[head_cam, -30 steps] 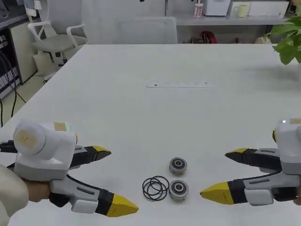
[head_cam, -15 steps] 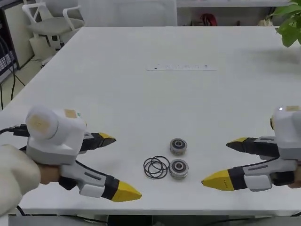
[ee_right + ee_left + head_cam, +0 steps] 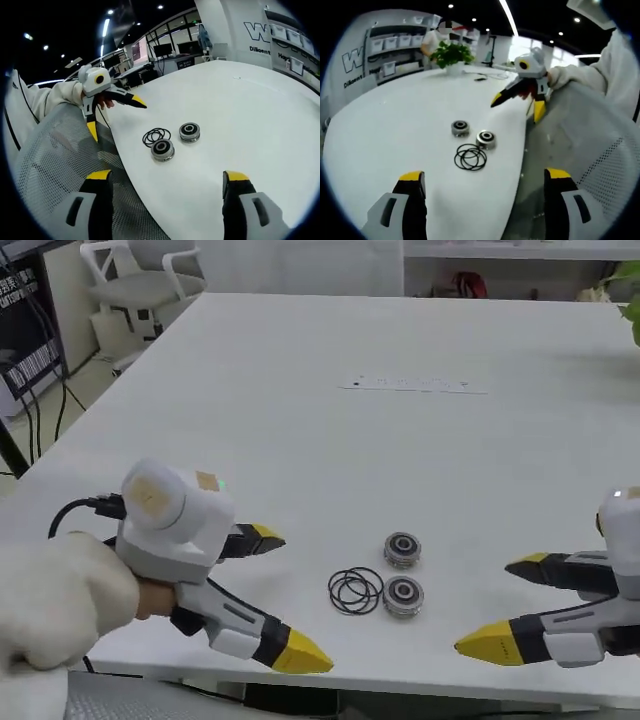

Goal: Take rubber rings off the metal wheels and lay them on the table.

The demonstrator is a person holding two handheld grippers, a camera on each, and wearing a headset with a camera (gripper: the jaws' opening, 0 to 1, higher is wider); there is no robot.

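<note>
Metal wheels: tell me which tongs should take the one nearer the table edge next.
Right, probably. The right tongs stand open, facing the near wheel with bare table between. The left tongs are open too, but the loose rubber rings lie between them and it.

I see the right gripper (image 3: 485,606) cut off by the right edge just behind its jaws. The rubber rings (image 3: 355,591) overlap in one heap, so I cannot count them. Whether the nearer metal wheel (image 3: 403,595) or the farther metal wheel (image 3: 402,549) carries a ring is too small to tell. The markings on the far strip (image 3: 410,384) are unreadable to me.
</note>
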